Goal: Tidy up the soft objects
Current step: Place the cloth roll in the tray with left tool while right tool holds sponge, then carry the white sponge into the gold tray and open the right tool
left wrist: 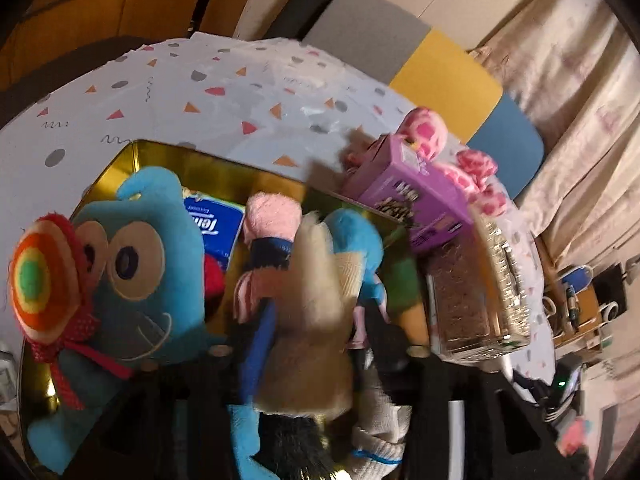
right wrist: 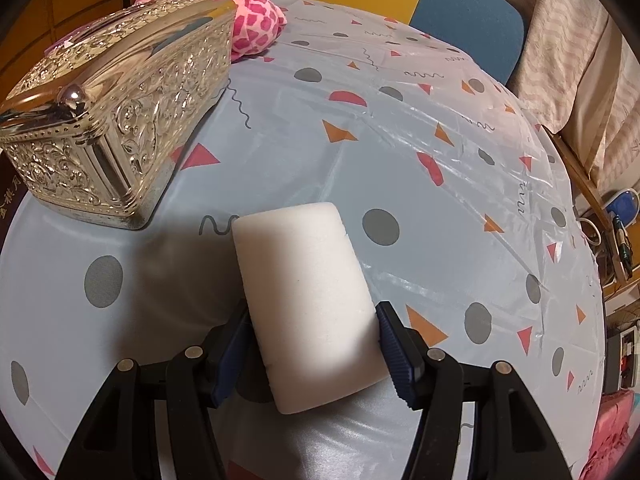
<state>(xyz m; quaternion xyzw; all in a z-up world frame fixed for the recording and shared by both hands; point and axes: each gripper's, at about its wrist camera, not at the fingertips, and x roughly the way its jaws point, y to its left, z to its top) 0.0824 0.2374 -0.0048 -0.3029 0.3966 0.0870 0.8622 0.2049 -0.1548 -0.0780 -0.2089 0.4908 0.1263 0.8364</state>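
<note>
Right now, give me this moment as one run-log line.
left gripper: open, beige plush between fingers over gold tin | right gripper: shut on white foam block above tablecloth | silver box: closed

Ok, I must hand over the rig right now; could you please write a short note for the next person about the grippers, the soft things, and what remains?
Left gripper: over the gold tin, with the beige plush toy between its fingers; blur hides whether the pads press it.
Right gripper: shut on the white foam block, over the tablecloth.
Done: the blue plush toy and the tissue pack are in the tin.
Left: probably the foam block goes into the tin, then the pink spotted plush behind the silver box.
</note>
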